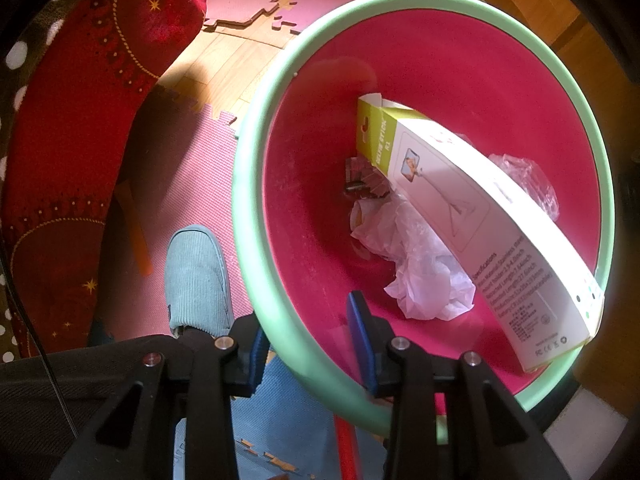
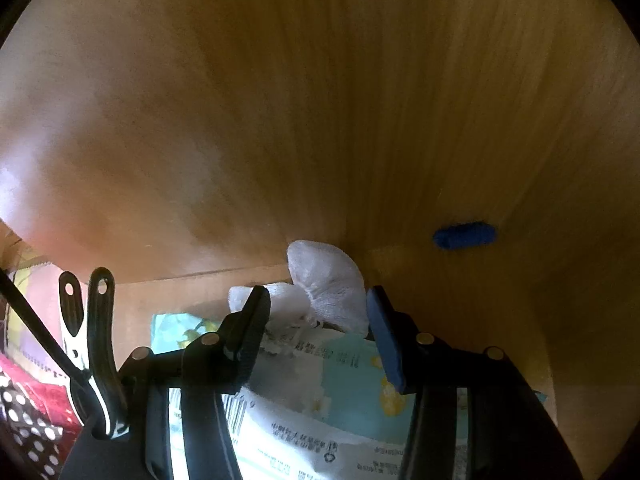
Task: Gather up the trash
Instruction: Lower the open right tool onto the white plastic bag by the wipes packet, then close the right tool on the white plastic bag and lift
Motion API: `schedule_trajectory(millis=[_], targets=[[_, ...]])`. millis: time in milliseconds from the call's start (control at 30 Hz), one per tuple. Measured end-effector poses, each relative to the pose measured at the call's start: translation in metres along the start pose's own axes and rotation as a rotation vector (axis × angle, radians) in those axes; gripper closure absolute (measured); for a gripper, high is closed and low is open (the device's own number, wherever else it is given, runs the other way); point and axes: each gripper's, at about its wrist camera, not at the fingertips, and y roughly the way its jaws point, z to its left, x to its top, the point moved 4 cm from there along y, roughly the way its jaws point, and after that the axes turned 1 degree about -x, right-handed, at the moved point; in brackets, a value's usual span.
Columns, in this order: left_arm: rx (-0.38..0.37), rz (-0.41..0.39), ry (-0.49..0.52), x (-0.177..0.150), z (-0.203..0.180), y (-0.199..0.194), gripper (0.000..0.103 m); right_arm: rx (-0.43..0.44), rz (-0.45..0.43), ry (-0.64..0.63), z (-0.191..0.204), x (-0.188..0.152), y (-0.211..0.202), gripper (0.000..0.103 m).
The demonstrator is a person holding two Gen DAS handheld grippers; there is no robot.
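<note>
Tissue wad (image 2: 328, 284) sits dead ahead of R gripper (image 2: 316, 320), between its half-open fingers, not visibly pinched. L gripper (image 1: 310, 344) clamps bin (image 1: 256, 208) rim.

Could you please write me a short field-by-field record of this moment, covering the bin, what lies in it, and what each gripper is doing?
bin: pink bin with a pale green rim
bin contents: selfie stick box leaning on the rim, crumpled white paper, clear plastic wrap, small dark scraps
left gripper: left gripper clamped on the bin's near rim, one finger inside, one outside
right gripper: right gripper astride a printed wet-wipes pack and its white wipe; contact unclear
nearby: wooden surface, small blue object, grey slipper
</note>
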Motion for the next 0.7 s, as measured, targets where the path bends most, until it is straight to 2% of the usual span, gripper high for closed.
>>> schedule_trajectory(millis=[167, 233, 300, 400, 700], targets=[[0.0, 0.001, 0.001, 0.0, 0.0, 0.0, 0.065, 0.024, 0.036, 0.047, -0.006, 0.003, 0.01, 0.053], [-0.001, 0.002, 0.001, 0.0, 0.0, 0.0, 0.065, 0.031, 0.026, 0.052, -0.008, 0.004, 0.01, 0.06], [-0.001, 0.002, 0.001, 0.0, 0.0, 0.0, 0.065, 0.025, 0.014, 0.033, -0.006, 0.004, 0.007, 0.074], [-0.001, 0.002, 0.001, 0.0, 0.0, 0.001, 0.065, 0.033, -0.01, 0.012, -0.004, 0.003, 0.001, 0.086], [0.0, 0.002, 0.001, 0.0, -0.001, 0.0, 0.065, 0.057, -0.101, 0.003, -0.002, -0.004, -0.024, 0.09]])
